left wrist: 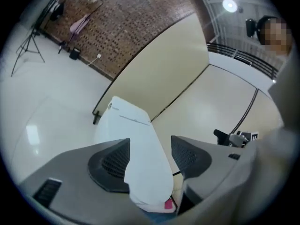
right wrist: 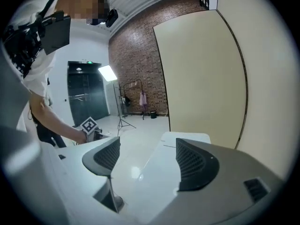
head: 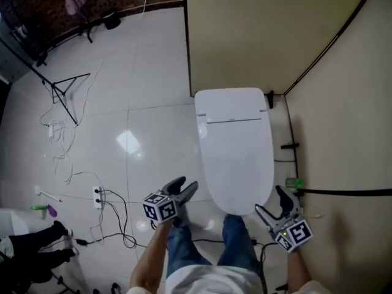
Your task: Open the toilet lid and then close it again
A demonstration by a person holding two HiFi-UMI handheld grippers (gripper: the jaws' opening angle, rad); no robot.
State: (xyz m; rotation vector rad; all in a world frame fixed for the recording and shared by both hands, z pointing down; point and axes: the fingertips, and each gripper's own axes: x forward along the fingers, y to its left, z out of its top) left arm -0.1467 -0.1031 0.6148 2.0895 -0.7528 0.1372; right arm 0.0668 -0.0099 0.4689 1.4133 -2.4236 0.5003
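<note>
The white toilet (head: 236, 158) stands against the beige partition with its lid (head: 237, 164) down. My left gripper (head: 185, 187) hangs just left of the bowl's front, its jaws apart and nothing between them. My right gripper (head: 272, 204) sits at the front right of the bowl, also open and empty. In the left gripper view the left gripper (left wrist: 150, 146) frames the closed lid (left wrist: 143, 149) from the front. In the right gripper view the right gripper (right wrist: 147, 149) looks low across the glossy lid (right wrist: 150, 172) toward the tank (right wrist: 187, 137). Neither gripper touches the toilet.
Beige partition walls (head: 263, 29) close in the back and right side. A black rail (head: 343, 192) and a small green item (head: 295, 182) are by the right wall. A power strip (head: 98, 196), loose cables and a tripod (head: 64, 90) lie on the white floor to the left. The person's jeans (head: 236, 244) are at the bowl's front.
</note>
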